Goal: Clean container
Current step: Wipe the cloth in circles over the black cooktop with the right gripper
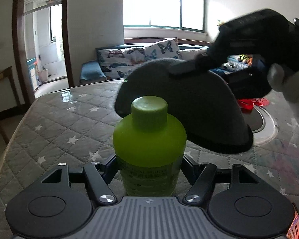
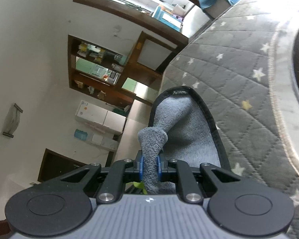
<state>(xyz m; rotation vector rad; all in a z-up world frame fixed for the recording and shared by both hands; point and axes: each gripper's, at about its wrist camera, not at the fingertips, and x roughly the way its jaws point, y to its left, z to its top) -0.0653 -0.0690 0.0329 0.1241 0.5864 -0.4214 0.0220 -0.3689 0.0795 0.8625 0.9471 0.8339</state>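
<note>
**Green bottle held, grey cloth raised behind it**

Green plastic bottle with a ribbed screw cap [image 1: 149, 139] stands upright between the fingers of the left gripper [image 1: 149, 169], which press against its labelled lower body from both sides; its cap and shoulders rise beyond the fingertips. Under the fingers lies a grey quilted table cover with white stars [image 1: 55, 123].

Beyond the bottle's cap and to its right hangs a grey fleece cleaning cloth with a dark bound edge [image 1: 189, 107], just behind the bottle; whether they touch cannot be told. The right gripper [image 2: 150, 168] has its blue-padded fingers [image 2: 141, 167] drawn narrow around a bunched fold of that cloth [image 2: 181, 131], which fans out ahead of the fingertips. A white-gloved hand [image 1: 285, 83] holds this gripper. Past the cloth, a round dark inset plate [image 1: 257, 119] sits in the cover.
</note>
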